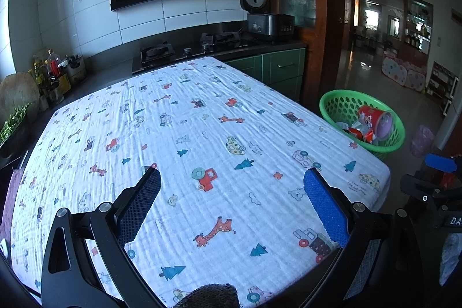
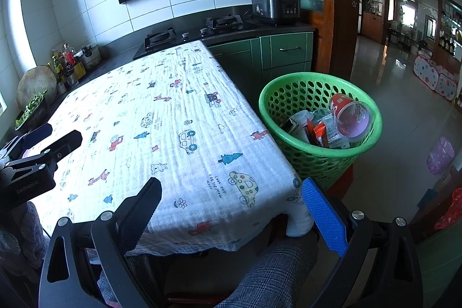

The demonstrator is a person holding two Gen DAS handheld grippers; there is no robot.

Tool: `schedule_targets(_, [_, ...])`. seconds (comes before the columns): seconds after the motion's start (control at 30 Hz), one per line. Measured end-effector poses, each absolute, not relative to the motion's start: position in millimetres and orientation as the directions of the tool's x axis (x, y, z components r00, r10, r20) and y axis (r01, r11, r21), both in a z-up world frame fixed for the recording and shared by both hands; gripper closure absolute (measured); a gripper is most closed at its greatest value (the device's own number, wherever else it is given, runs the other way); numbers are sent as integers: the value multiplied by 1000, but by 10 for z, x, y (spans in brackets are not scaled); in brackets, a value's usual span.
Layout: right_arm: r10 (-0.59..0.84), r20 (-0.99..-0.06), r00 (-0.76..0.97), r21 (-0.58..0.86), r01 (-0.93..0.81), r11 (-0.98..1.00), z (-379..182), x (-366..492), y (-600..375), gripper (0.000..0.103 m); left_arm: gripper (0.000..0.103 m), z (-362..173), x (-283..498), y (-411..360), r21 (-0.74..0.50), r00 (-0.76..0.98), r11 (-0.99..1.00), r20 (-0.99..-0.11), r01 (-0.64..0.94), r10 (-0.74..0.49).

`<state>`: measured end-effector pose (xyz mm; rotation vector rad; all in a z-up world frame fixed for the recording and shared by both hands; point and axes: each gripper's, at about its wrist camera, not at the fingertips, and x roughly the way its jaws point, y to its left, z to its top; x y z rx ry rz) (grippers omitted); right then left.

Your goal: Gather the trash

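A green perforated basket (image 1: 332,103) (image 2: 288,88) stands on the floor off the table's right side. In it lie a red paper cup (image 1: 375,119) (image 2: 349,114), wrappers (image 2: 319,134) and other scraps. My left gripper (image 1: 232,181) is open and empty, held low over the near part of the tablecloth (image 1: 187,134). My right gripper (image 2: 231,192) is open and empty, near the table's front right corner, with the basket ahead to its right. The left gripper also shows in the right wrist view (image 2: 37,152).
The table wears a white cloth with cartoon prints (image 2: 161,117). Behind it runs a dark counter with a gas hob (image 1: 187,48), a rice cooker (image 1: 270,19) and bottles (image 1: 52,71) at the left. A doorway at the right opens onto a tiled floor (image 2: 398,106).
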<state>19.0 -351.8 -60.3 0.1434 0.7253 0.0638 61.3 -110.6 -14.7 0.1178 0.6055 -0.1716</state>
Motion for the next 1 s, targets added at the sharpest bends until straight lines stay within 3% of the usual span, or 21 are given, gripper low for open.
schedule_targets(1.0, [111, -651, 751, 155, -13, 988, -608, 193, -3506, 8, 7, -133, 584, -1125, 57, 814, 978, -566, 200, -133])
